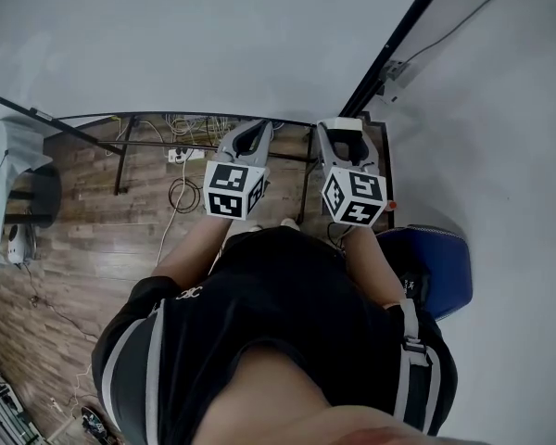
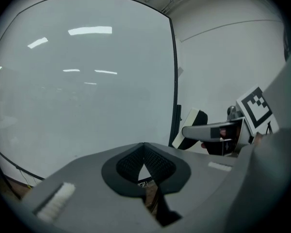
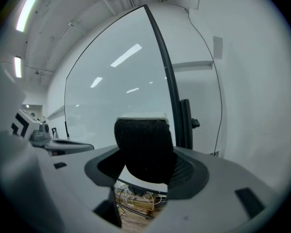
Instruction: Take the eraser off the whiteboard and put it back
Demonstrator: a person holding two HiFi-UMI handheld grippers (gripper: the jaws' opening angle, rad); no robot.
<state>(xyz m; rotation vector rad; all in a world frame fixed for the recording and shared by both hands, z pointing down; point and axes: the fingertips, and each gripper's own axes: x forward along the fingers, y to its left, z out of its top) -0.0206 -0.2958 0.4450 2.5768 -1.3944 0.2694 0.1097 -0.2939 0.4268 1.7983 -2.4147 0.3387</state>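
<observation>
Eraser (image 3: pixel 144 142): clamped between the right gripper's (image 3: pixel 145 173) wide-spread fingers, long axis near upright, black felt facing back, by the whiteboard's (image 3: pixel 111 81) right edge.
Left gripper (image 2: pixel 144 154): fingers closed, empty.

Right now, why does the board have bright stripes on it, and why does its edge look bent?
Left gripper view: the stripes on the whiteboard are ceiling lights mirrored as glare, and the wide-angle lens bows its black edge. Right gripper view: same glare, same bend, dark rounded corners. Head view: the board looks plain, no stripes.
</observation>
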